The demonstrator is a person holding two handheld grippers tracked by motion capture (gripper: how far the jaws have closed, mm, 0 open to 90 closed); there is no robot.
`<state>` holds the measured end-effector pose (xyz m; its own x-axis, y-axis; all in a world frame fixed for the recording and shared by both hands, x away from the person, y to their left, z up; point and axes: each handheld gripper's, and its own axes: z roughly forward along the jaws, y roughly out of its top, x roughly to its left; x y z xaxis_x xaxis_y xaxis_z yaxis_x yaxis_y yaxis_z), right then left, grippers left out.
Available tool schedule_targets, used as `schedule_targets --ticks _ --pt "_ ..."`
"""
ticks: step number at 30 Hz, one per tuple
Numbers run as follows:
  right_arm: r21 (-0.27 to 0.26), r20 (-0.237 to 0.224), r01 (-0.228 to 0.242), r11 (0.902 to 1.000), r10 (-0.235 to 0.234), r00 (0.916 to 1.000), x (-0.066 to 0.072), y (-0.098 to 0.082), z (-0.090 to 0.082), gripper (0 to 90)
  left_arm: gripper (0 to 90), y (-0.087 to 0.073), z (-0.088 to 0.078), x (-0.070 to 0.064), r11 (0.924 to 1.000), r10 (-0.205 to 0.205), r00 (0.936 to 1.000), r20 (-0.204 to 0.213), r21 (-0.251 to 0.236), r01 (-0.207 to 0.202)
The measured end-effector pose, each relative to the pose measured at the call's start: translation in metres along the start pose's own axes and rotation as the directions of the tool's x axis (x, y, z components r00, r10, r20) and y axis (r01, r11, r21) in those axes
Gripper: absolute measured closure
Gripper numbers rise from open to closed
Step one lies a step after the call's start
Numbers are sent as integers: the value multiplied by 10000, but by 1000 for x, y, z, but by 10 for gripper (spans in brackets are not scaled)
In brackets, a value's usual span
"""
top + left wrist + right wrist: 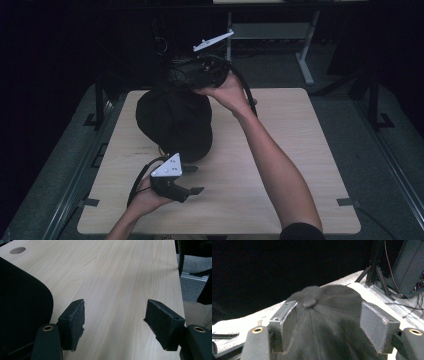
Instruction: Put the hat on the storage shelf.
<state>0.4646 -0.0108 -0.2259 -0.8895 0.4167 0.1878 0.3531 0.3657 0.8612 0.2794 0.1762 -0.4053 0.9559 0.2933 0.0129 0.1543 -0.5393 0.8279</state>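
Left tongs (192, 179) sit just in front of the black cap (175, 122), open wide, empty. Cap rests mid-tabletop (300, 150). Right tongs (328, 325) hover behind the cap's crown, spread, pads clear of fabric. Judged step: release or regrasp; next move needs closing on the cap.

Cap on the table, a gripper at either end

The cap (174, 122) lay on the table (295, 150), left of centre; the left gripper (194, 180) hovered just before it, and the right gripper (182, 75) hung over its far edge
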Motion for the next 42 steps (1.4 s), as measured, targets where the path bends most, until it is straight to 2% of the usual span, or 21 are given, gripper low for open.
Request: schedule_targets --ticks 6,14,22,31,42 --pt "-132 172 -69 9999 71 9998 -2 -12 -23 278 313 0 0 2 10000 -53 10000 -35 -17 53" --pt "-114 408 -92 9999 96 9991 -3 -33 -51 263 310 -1 -9 7 9988 -299 9992 -269 -388 288" --pt "-108 671 -270 9996 276 9974 -6 -52 -74 259 310 -1 -12 9 9986 -278 9990 -350 -455 262" --pt "-115 867 -595 9982 603 9944 -9 -74 -97 254 309 -2 -11 9 9990 -272 9990 -347 -372 259" --pt "-180 1026 -779 9968 794 9916 -4 -99 -116 253 310 -3 -10 8 9993 -273 9991 -333 -276 264"
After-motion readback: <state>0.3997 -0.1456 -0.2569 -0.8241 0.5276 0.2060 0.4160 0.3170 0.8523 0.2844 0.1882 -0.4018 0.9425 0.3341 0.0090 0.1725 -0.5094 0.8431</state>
